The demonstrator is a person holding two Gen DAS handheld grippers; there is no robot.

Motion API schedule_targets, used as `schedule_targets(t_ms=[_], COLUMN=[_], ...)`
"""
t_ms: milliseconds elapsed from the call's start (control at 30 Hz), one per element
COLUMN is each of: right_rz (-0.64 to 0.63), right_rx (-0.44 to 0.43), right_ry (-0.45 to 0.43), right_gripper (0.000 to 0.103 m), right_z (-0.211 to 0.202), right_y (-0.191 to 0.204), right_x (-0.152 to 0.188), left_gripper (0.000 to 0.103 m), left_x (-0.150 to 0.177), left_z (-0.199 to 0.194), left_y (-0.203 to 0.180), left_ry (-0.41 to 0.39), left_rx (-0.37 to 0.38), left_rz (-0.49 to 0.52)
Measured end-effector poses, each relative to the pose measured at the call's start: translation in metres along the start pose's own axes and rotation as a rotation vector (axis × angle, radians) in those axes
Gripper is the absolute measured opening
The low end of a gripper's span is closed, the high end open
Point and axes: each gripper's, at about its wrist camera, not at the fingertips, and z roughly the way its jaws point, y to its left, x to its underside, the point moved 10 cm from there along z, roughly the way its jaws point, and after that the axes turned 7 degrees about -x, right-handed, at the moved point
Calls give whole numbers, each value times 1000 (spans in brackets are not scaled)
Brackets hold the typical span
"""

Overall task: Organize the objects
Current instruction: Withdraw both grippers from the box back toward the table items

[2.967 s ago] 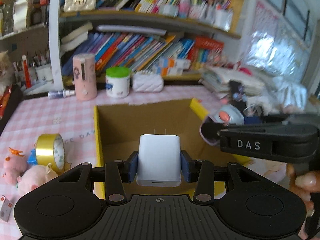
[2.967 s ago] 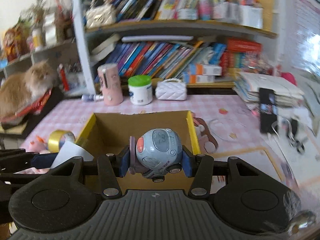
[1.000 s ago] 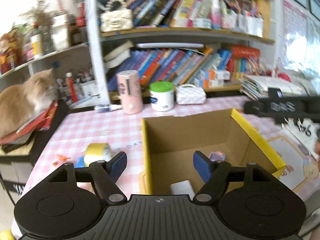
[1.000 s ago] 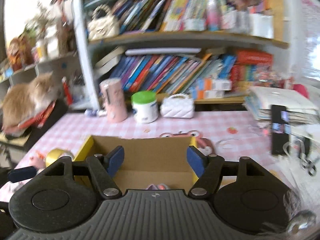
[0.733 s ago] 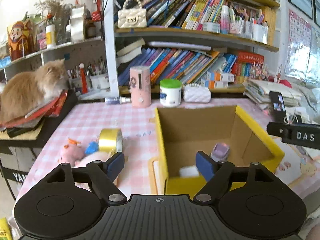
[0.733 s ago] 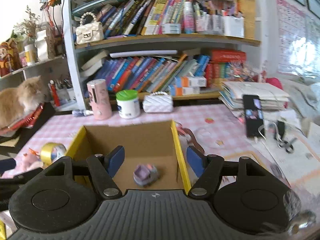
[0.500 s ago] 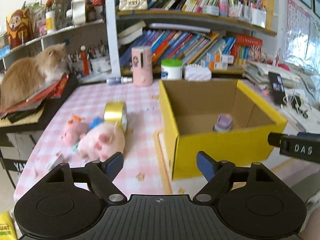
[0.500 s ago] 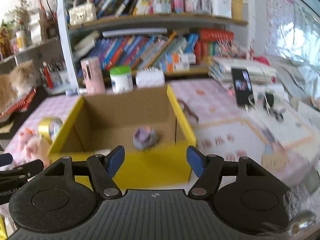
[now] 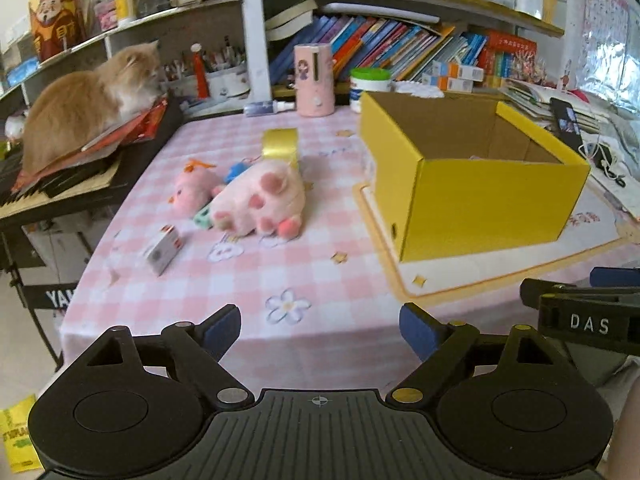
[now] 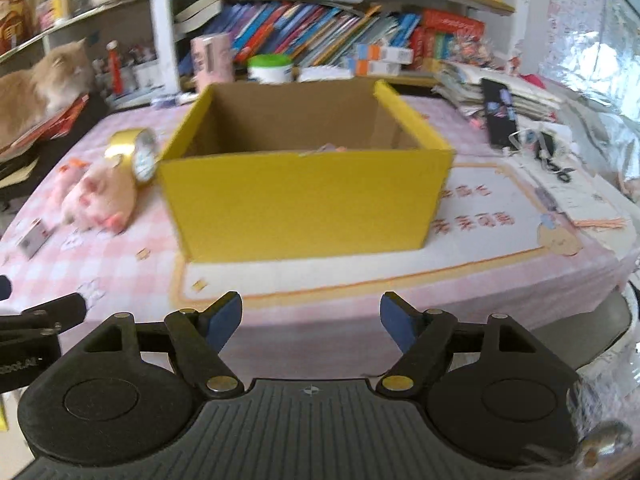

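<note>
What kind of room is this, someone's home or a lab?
Most likely a lived-in home study or child's room: packed bookshelves, a cat lying on a keyboard's clutter, and plush pigs on a pink checked tablecloth.

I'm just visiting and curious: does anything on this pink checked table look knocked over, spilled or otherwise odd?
Nothing looks spilled or damaged. The large pink plush pig lies tipped on its side, feet toward the camera, against the smaller pink plush. The gold tape roll stands on edge behind them. The yellow cardboard box sits upright.
</note>
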Motion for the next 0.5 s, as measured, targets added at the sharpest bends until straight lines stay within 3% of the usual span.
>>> schedule_targets(t_ms=[133, 500], right_rz=[-23, -58], right_rx=[-34, -82], right_ry=[15, -10], right_gripper=[85, 99], right_z=[-4, -17], right_y=[24, 73], right_x=[7, 13], left_gripper=[89, 89], left_x=[9, 18], left_z=[-6, -23], left_y=[20, 61], left_ry=[8, -24], left_rx=[-24, -34], left_rz=[-32, -60])
